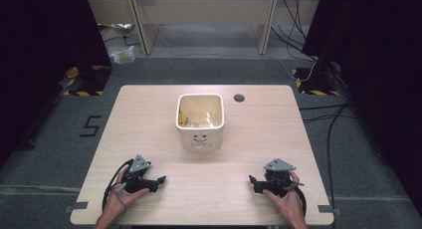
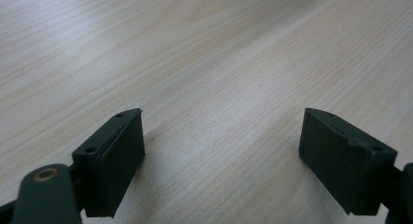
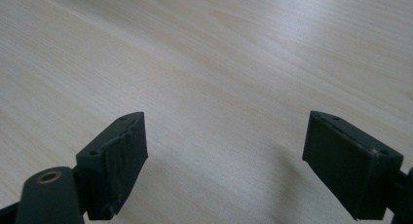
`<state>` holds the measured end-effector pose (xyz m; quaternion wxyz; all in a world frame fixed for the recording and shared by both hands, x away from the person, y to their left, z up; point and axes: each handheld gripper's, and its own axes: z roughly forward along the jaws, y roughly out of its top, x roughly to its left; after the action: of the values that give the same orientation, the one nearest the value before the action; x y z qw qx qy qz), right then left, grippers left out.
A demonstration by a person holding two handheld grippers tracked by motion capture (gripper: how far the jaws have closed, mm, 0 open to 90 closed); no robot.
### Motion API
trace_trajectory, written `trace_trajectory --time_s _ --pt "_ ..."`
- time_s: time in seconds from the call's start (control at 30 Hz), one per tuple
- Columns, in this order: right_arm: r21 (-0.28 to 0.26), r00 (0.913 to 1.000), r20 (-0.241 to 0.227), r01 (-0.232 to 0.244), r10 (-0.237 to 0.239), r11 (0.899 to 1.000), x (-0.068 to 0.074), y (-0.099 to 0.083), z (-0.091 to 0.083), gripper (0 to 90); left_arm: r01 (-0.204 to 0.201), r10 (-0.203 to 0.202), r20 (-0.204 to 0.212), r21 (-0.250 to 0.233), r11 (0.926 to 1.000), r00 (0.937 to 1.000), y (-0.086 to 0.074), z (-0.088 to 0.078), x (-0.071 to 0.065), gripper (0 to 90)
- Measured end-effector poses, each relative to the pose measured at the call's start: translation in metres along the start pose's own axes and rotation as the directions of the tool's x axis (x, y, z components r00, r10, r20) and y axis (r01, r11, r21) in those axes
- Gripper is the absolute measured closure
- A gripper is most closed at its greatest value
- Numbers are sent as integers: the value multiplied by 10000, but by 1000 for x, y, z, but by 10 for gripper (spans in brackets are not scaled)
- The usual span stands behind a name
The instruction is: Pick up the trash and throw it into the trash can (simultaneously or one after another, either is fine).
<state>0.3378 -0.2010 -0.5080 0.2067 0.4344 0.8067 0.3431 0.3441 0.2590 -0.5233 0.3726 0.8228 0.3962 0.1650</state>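
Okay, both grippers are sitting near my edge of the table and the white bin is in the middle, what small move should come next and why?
Probably lift one gripper, say the left gripper, and ease it forward toward the white bin. Both it and the right gripper lie open and empty on the wooden table, and the bin, with pale scraps inside, is the lone object there.

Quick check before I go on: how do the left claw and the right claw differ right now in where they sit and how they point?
The left claw lies near the table's front left corner and points right, toward the middle; the right claw lies near the front right corner and points left. The white bin stands farther back, between them. Shared: both are open with nothing between the jaws, each held low over bare wood by a hand.
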Motion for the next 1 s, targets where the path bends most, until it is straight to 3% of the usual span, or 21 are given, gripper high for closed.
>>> trace_trajectory --time_s 0.33,1.0 --pt "143 9996 -14 -276 277 9995 1 -11 0 160 -3 3 -1 1 10000 10000 0 0 0 157" --pt "177 9995 -44 -304 305 9994 2 -17 -5 150 -2 2 -3 -3 10000 10000 0 0 0 158"
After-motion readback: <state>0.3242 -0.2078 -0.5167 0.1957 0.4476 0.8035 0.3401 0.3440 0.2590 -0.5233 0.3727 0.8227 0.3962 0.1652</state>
